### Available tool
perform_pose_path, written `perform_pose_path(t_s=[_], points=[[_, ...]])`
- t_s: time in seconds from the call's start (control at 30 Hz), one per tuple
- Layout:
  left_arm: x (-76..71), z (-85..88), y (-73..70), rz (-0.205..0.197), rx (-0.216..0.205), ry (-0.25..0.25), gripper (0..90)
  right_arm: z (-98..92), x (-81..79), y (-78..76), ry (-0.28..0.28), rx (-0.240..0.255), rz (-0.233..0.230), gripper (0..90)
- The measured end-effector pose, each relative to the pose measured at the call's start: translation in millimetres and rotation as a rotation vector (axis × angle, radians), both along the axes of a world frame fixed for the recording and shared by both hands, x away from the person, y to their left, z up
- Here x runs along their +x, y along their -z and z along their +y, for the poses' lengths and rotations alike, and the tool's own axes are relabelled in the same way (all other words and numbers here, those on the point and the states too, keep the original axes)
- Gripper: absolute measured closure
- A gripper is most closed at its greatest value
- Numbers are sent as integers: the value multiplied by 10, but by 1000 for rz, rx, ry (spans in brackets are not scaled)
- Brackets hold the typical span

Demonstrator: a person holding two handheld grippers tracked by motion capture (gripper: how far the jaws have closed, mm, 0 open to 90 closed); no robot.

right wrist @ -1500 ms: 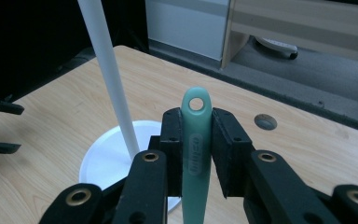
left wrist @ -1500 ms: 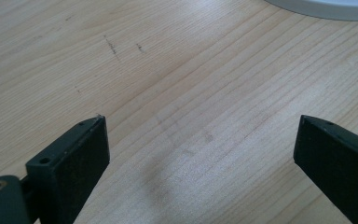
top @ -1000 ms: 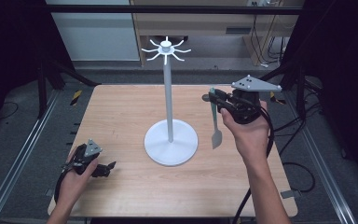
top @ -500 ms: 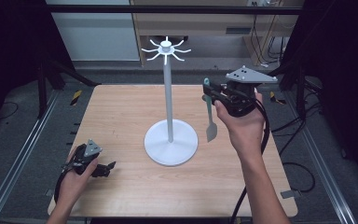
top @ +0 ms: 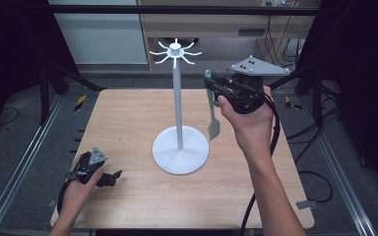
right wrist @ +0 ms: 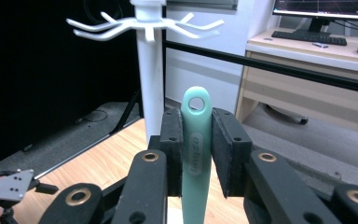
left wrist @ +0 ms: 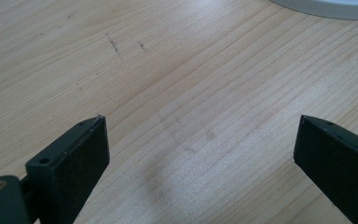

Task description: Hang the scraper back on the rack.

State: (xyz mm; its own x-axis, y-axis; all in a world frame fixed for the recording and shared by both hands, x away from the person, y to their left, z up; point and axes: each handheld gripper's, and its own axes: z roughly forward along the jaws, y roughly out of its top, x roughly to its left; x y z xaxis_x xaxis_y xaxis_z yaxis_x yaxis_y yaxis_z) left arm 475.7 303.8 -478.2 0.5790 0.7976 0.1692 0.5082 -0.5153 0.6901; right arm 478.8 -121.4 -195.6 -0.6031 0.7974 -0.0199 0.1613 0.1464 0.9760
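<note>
One green spatula (top: pixel 212 110) hangs at 3 o'clock of the stand (top: pixel 177 93), pinched in the right gripper (top: pixel 211 87), next needing its hole slipped onto a hook (right wrist: pixel 200 25), while the left gripper (top: pixel 112 178) rests open.

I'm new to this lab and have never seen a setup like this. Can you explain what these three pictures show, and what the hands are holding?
A person sits at a wooden table and holds a hand-operated two-jaw gripper in each hand. One picture comes from a camera above the table; the other two come from cameras riding on the grippers, looking along their black jaws. On the table stands a white stand, a tall pole topped with curved hooks. The right gripper is shut on a mint-green spatula, gripping its handle near the hanging hole, raised beside the pole. The left gripper rests low over the table, jaws open, with nothing between them.
</note>
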Motion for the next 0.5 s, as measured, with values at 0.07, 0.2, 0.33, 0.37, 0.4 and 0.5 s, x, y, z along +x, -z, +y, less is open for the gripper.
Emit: perform_pose_path(t_s=[0.07,0.2,0.33,0.37,0.4,0.5], points=[[1,1,-2,-2,2,1,30,21,-2,-21,-5,3,-5,752],[0,3,-2,-2,2,1,31,59,-5,-59,-9,2,-12,752],[2,4,0,-3,0,0,30,83,-6,-83,-13,2,-15,752],[2,4,0,-3,0,0,30,87,-6,-88,-14,2,-17,752],[2,3,0,-3,1,0,30,101,-10,-103,-17,2,-16,752],[1,3,-2,-1,1,1,30,119,-12,-123,-19,1,-19,752]])
